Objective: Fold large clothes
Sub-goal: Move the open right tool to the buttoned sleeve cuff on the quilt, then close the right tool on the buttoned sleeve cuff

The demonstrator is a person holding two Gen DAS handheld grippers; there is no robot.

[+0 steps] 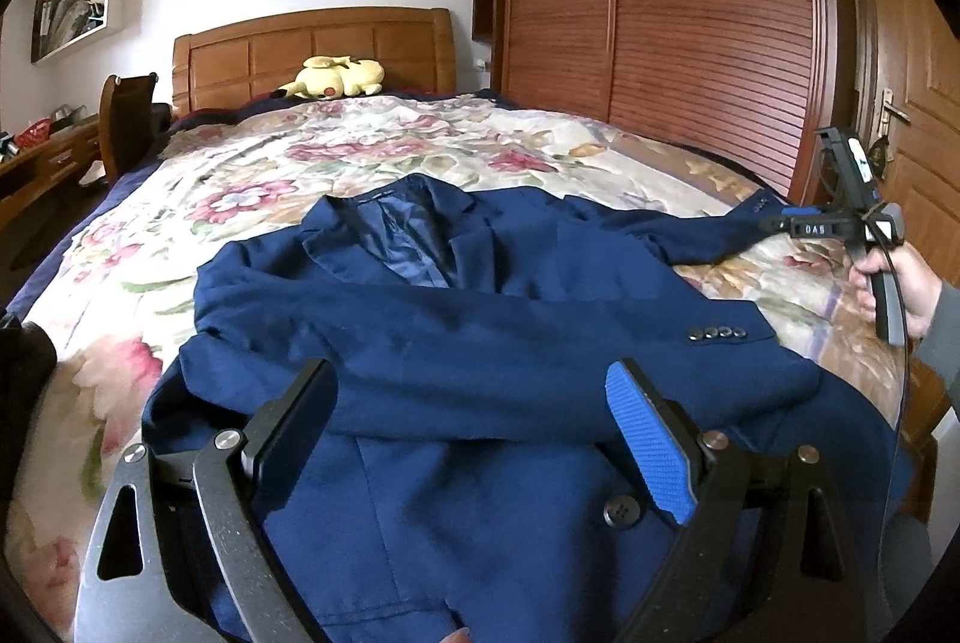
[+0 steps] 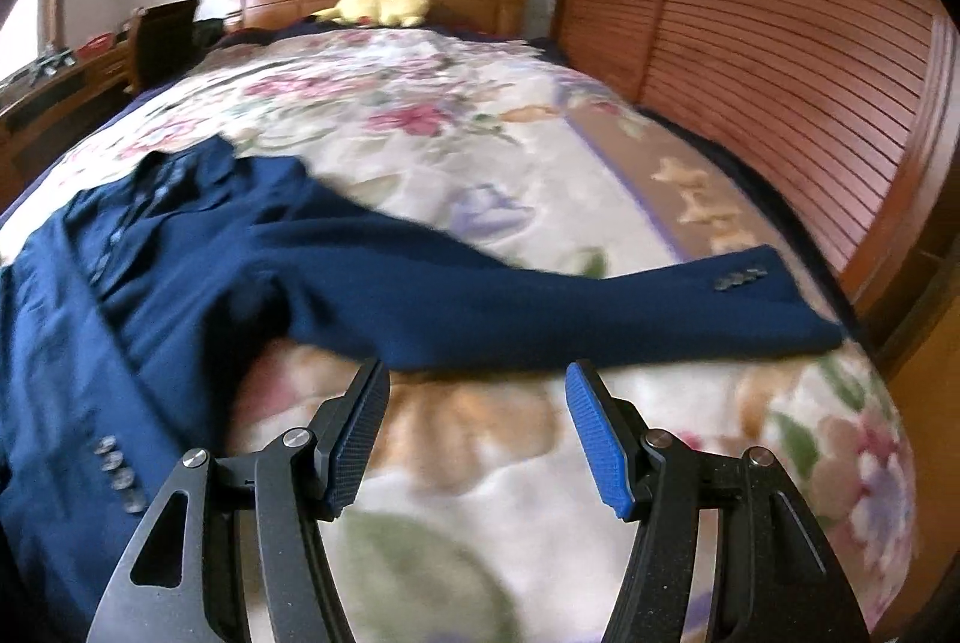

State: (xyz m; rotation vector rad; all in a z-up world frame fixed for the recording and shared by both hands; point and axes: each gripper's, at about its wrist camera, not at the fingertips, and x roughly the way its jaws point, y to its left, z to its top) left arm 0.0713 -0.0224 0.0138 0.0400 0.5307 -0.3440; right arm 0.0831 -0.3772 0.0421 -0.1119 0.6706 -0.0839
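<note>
The right gripper (image 2: 474, 427), jaws spread and empty, hovers near the outstretched sleeve (image 2: 600, 307) of the navy blazer (image 1: 480, 343) lying on the floral bedspread (image 2: 420, 114), while the left gripper (image 1: 474, 439), likewise spread, hangs over the hem at 6 o'clock; I judge the sleeve-folding step is in hand, the next move being to pinch the cuff at 2 o'clock and carry it across toward 9.

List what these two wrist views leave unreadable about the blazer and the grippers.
- Blazer hem: cut off at the bottom edge, left wrist view, behind the left gripper.
- Outstretched sleeve cuff buttons: motion blur, right wrist view.
- Right gripper: whether it touches the bedspread, unclear.
</note>
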